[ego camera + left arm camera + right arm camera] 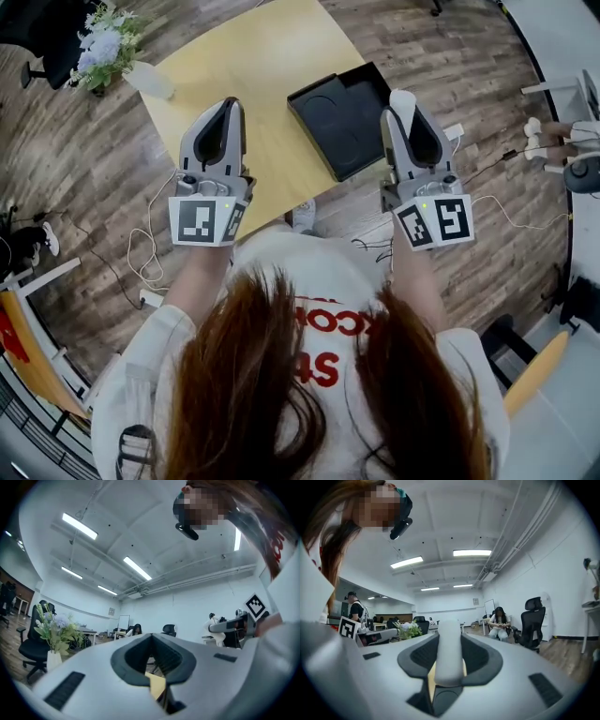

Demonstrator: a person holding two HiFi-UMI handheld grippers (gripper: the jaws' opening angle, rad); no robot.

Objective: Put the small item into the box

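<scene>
1. Head view: a white vase of pale flowers (111,47) stands at the far left corner of the light yellow wooden table (253,56). It is well apart from both tools, so it is at risk only from a wide leftward sweep.
2. The grey two-jaw left gripper (227,105) is held over the near part of the table with its jaws closed together and nothing between them. Shut as it is, it cannot steady anything, and a collision between the two tools is judged possible if they are brought together over the target.
3. The shallow black square box (342,117) lies open at the right edge of the table; whether its near corner overhangs cannot be told. A heavy or off-centre placement is judged able to push it off that edge.
4. The grey two-jaw right gripper (405,112) is clamped on the small white rounded oblong item (402,98), whose end sticks out past the jaw tips. The item is seen just right of the box, not over it. If it were let go from there, it would probably miss and drop to the brown plank floor (469,66). Its smooth, rounded body may also slip or pivot in the pads.
</scene>
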